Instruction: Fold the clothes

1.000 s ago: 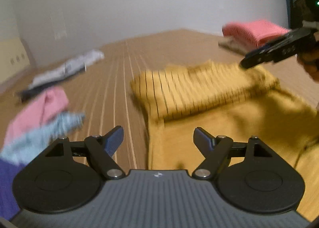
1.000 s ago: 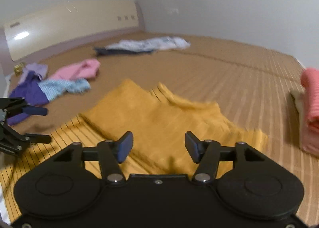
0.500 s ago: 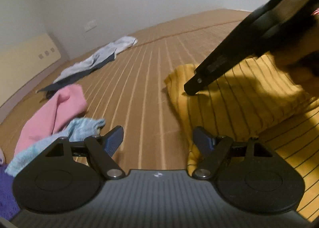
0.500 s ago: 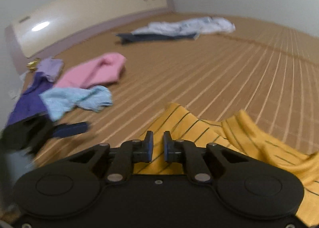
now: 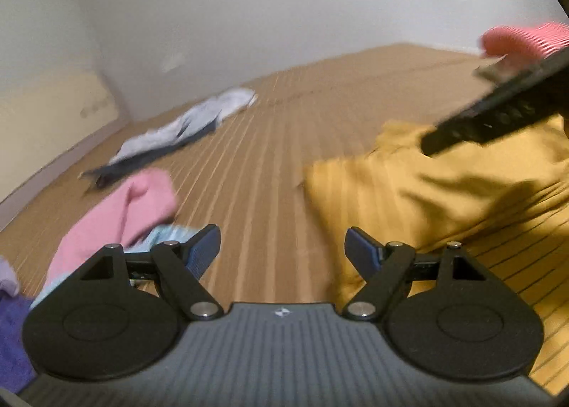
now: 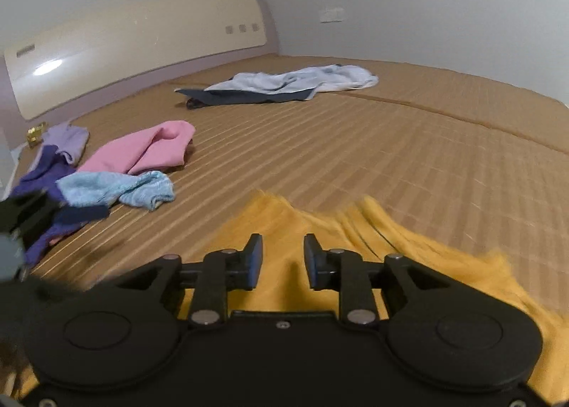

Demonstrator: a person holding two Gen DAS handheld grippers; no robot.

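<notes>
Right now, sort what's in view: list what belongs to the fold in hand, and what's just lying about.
In the job:
- yellow garment
- right gripper, part open over it
- left gripper, open beside it

Lying about:
- pink garment
- light blue garment
- purple garment
- white and dark clothes
- folded pink piece

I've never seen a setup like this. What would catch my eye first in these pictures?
Probably the mustard-yellow garment, rumpled on the brown mat right under the right tool, whose fingers stand a little apart above it. Next, the heap of loose clothes to the left: a pink top, a light blue piece and a purple one. The left tool hangs wide open over bare mat.
</notes>
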